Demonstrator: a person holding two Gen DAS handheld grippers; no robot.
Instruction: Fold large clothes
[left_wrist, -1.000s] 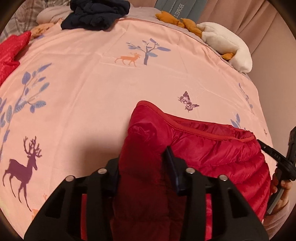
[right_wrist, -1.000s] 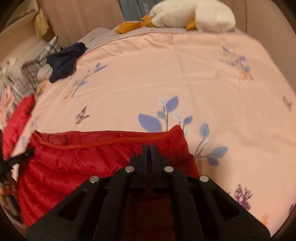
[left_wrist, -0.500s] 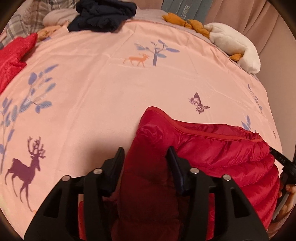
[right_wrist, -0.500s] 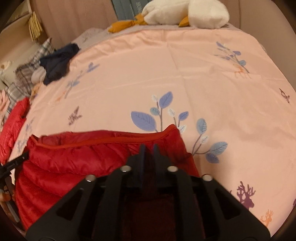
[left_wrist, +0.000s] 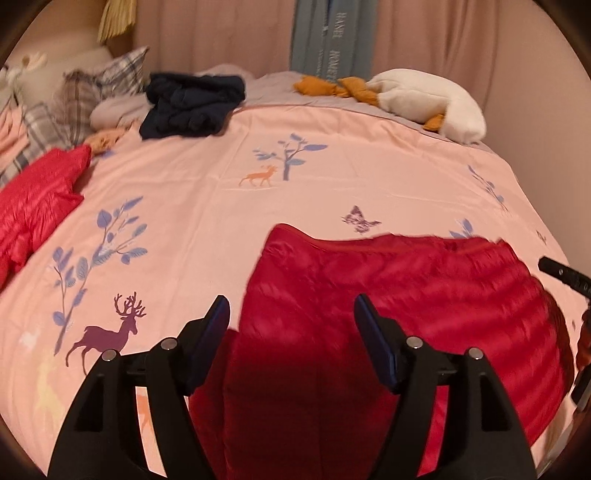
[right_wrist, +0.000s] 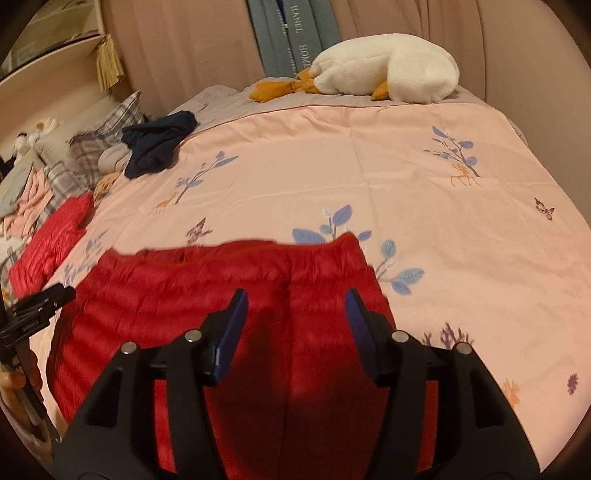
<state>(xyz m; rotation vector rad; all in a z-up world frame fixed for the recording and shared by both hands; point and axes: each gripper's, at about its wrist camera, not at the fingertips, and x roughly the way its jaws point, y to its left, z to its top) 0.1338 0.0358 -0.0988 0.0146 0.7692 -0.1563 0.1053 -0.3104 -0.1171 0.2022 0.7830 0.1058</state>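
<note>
A dark red quilted down garment (left_wrist: 388, 302) lies flat on the pink printed bed cover (left_wrist: 207, 206), near the front edge. It also shows in the right wrist view (right_wrist: 207, 295). My left gripper (left_wrist: 291, 314) is open and empty, raised above the garment's left end. My right gripper (right_wrist: 295, 306) is open and empty, raised above the garment's right end. The tip of the right gripper shows at the right edge of the left wrist view (left_wrist: 561, 275). The tip of the left gripper shows at the left edge of the right wrist view (right_wrist: 40, 302).
A brighter red down garment (left_wrist: 37, 199) lies at the bed's left edge. A dark navy garment (left_wrist: 192, 105) and plaid pillows (left_wrist: 85, 96) lie at the back left. A white goose plush (right_wrist: 388, 70) lies along the back against the curtain.
Both grippers have opened and let go of the red garment, then lifted up and back. The garment has dropped flat on the cover.
</note>
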